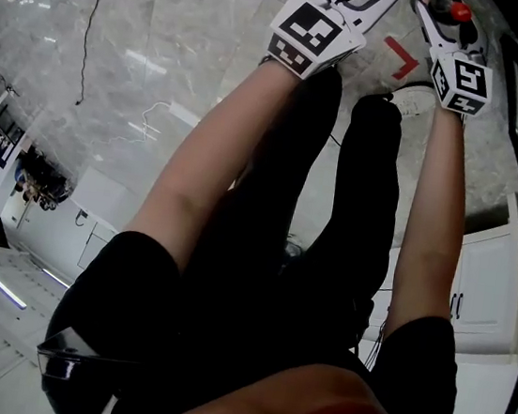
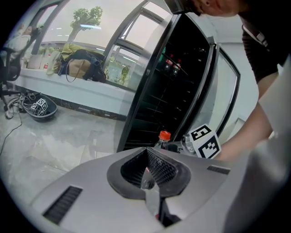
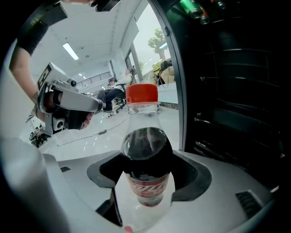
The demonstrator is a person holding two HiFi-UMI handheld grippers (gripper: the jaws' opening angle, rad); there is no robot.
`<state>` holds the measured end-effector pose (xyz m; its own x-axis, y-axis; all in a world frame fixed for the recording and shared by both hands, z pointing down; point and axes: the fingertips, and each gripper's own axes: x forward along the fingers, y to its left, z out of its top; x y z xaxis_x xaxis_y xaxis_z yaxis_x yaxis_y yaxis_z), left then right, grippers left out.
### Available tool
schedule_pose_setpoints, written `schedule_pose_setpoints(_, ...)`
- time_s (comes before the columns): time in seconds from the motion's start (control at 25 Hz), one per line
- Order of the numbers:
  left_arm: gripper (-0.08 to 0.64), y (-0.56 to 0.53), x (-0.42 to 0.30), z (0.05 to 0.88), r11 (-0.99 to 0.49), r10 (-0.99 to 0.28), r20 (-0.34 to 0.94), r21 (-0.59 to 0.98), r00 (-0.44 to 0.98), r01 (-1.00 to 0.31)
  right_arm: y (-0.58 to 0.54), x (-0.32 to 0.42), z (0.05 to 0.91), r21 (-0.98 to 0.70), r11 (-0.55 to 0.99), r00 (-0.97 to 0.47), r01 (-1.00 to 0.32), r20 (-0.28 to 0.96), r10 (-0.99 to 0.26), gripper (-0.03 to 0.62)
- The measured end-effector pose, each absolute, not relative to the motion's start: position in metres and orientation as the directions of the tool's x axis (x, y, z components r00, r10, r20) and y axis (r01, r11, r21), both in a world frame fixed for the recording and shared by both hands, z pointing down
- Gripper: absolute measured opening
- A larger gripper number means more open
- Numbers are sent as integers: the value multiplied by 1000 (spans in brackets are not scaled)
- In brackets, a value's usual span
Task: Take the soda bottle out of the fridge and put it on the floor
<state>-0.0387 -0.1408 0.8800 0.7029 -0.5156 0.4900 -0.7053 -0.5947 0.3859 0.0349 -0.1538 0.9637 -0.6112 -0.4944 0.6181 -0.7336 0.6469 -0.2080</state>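
Holding: my right gripper (image 3: 148, 177) is clamped on the labelled waist of the clear plastic soda bottle of dark cola with a red cap (image 3: 145, 150), upright just outside the tall black open fridge (image 3: 236, 91).
Left gripper (image 2: 148, 170): closed on nothing, farther from the fridge.
Handling: probably full, weighty, smooth; a firm hold low on the body suits it.
Room: glossy grey marble floor (image 2: 54, 141) before the fridge looks free; mind the door edge.

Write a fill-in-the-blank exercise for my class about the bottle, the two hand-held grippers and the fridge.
The soda bottle is clamped in the ____ hand-held gripper.
Its cap is ____.
The left hand-held gripper holds ____.
The fridge stands ____.
Missing words: right; red; nothing; open.
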Motion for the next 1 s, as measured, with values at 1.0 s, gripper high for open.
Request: schedule_pose_setpoints(1.0, 5, -127, -62, 952, -583, -510, 535, 361, 674, -728, -116, 14, 1113, -130, 741, -541, -659, 766, -347, 321)
